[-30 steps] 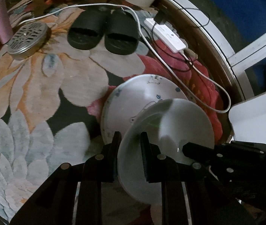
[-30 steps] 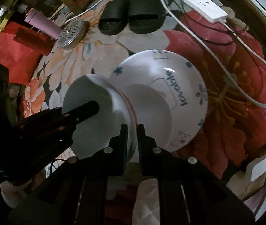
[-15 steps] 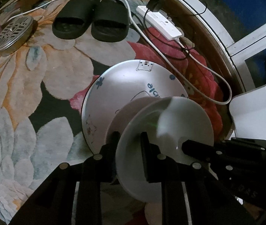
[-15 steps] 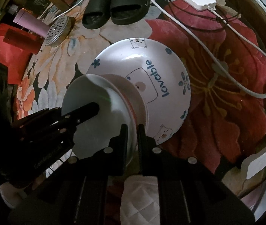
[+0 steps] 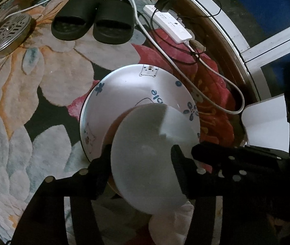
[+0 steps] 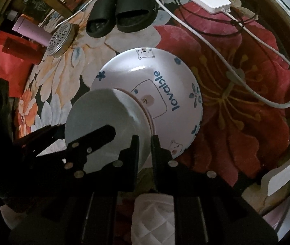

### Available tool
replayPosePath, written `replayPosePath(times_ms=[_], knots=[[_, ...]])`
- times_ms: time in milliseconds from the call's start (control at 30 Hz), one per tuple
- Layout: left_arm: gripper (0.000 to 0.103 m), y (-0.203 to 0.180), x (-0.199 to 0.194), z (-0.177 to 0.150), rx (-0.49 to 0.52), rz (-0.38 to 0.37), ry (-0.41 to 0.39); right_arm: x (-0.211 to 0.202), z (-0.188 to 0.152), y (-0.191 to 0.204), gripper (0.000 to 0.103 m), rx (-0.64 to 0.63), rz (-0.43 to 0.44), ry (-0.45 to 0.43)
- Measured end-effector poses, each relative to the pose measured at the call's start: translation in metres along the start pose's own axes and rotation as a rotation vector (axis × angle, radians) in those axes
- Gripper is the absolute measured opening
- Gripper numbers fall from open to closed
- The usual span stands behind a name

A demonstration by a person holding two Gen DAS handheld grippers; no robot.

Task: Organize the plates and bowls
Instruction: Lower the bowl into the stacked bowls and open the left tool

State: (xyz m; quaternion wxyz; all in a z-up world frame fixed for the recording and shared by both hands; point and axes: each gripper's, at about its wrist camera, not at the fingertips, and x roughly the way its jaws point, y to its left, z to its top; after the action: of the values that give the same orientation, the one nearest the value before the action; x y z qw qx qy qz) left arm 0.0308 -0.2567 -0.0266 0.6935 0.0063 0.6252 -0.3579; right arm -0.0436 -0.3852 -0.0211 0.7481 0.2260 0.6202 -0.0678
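- Grippers first: the left gripper [image 5: 142, 159] has just been opening, and its jaws now stand wide on either side of the plain white bowl [image 5: 151, 157], the pads seemingly clear of the rim.
- The right gripper [image 6: 145, 149] is pinched nearly closed on the opposite edge of that bowl, so it alone carries it, tilted, with the bowl's base towards the patterned plate.
- Just ahead of both grippers lies the patterned plate [image 6: 165, 77], white with blue flowers, bears and the word "lovable", flat on the floral rug [image 5: 22, 102].
- The bowl hangs low over the near part of the plate; whether its base already touches I cannot tell.
- Progress, as I judge it: the bowl has been brought to the plate and one grip is off, so the stacking is close to finished. What is left is to settle the bowl level on the plate and free the right gripper.
- No other plates or bowls are clearly visible, so how much of the sorting remains is unclear.
- Beyond the plate, to its right, a white cable [image 5: 206, 69] loops across the rug near the plate's rim, the one thing that could snag.
- Farther ahead sit the black slippers [image 5: 93, 22] and a white power strip [image 5: 169, 24].
- Far ahead to the left lies a round metal strainer [image 5: 8, 34], well apart from the work.
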Motion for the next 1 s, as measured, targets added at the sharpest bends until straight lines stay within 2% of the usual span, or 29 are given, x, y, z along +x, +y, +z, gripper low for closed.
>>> replayPosePath(times_ms=[200, 333, 467, 533, 600, 633, 700, 767, 833, 867, 1000], knots=[[0.079, -0.001, -0.005, 0.000, -0.013, -0.030, -0.004, -0.003, 0.004, -0.005, 0.014, 0.026, -0.017, -0.013], [0.087, 0.000, -0.007, -0.001, -0.025, -0.042, -0.002, -0.003, 0.006, -0.008, 0.014, 0.040, -0.023, -0.016], [0.102, -0.001, -0.015, -0.003, -0.026, -0.044, -0.037, -0.004, 0.007, -0.012, 0.014, 0.065, -0.025, -0.025], [0.102, -0.002, -0.020, -0.004, -0.019, -0.063, -0.054, -0.004, 0.008, -0.011, 0.014, 0.068, -0.018, -0.025], [0.102, -0.003, -0.026, -0.004, -0.004, -0.048, -0.078, -0.004, 0.008, -0.011, 0.014, 0.072, -0.015, -0.030], [0.102, -0.003, -0.028, -0.003, 0.002, -0.031, -0.090, -0.004, 0.008, -0.010, 0.018, 0.071, -0.013, -0.030], [0.102, 0.000, -0.032, -0.003, -0.001, 0.004, -0.110, -0.004, 0.008, -0.009, 0.035, 0.069, -0.013, -0.036], [0.102, 0.005, -0.035, -0.002, -0.010, 0.032, -0.125, -0.006, 0.007, -0.010, 0.065, 0.079, -0.016, -0.051], [0.102, 0.011, -0.036, -0.001, -0.023, 0.051, -0.131, -0.008, 0.008, -0.012, 0.080, 0.090, -0.021, -0.067], [0.102, 0.013, -0.036, -0.001, -0.029, 0.068, -0.136, -0.009, 0.008, -0.012, 0.087, 0.088, -0.028, -0.073], [0.102, 0.022, -0.037, -0.001, -0.043, 0.113, -0.145, -0.010, 0.008, -0.006, 0.095, 0.057, -0.078, -0.095]])
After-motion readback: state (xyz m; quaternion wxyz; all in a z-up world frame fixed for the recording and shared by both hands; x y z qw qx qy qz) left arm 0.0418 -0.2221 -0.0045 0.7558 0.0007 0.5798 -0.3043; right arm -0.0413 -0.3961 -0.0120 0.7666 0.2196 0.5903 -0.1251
